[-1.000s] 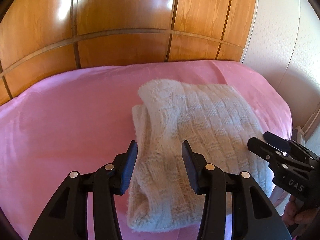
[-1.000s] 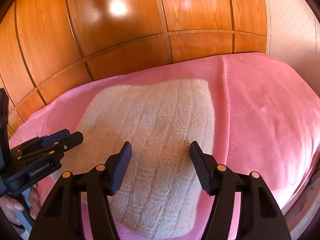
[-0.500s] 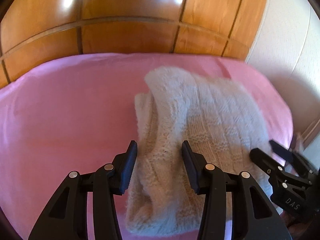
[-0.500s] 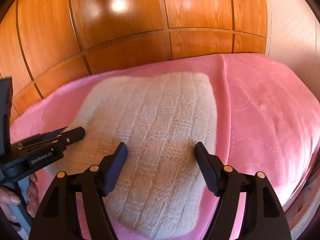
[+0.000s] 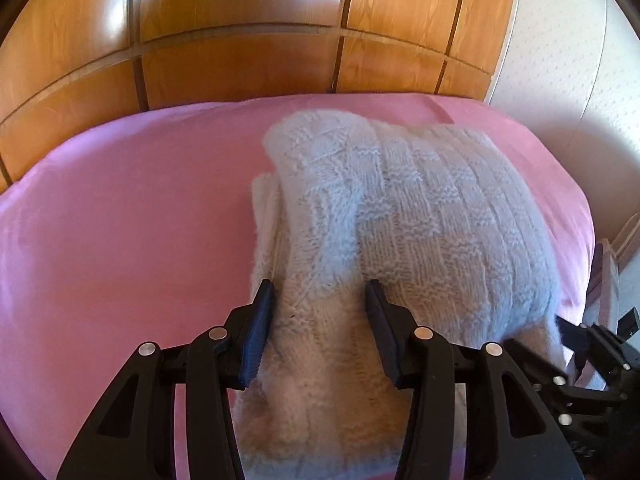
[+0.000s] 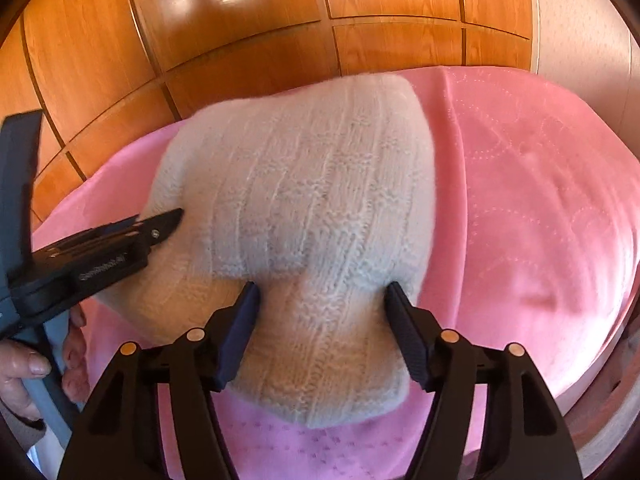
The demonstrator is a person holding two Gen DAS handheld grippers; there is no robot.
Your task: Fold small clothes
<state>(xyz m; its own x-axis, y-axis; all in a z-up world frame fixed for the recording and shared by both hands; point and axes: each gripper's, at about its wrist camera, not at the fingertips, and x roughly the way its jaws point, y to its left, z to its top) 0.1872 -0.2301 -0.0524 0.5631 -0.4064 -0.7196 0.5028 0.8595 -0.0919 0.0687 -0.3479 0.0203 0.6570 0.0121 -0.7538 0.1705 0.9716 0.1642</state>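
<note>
A folded cream knitted sweater (image 5: 400,216) lies on a pink bedspread (image 5: 120,232). It also shows in the right wrist view (image 6: 312,200). My left gripper (image 5: 320,320) is open, its jaws straddling the sweater's near left edge, where a raised fold runs between them. My right gripper (image 6: 322,320) is open, its jaws straddling the sweater's near right part. The left gripper also shows in the right wrist view (image 6: 120,240), low at the sweater's left side. The right gripper shows at the lower right of the left wrist view (image 5: 592,360).
A wooden panelled headboard (image 5: 240,40) rises behind the bed. A white textured wall (image 5: 560,80) stands at the right. The pink bedspread (image 6: 540,200) spreads wide to the right of the sweater. A hand (image 6: 24,364) holds the left gripper's handle.
Both grippers have moved forward and down onto the sweater's near edge, jaws staying open. The sweater's near part now bunches up between the jaws.
</note>
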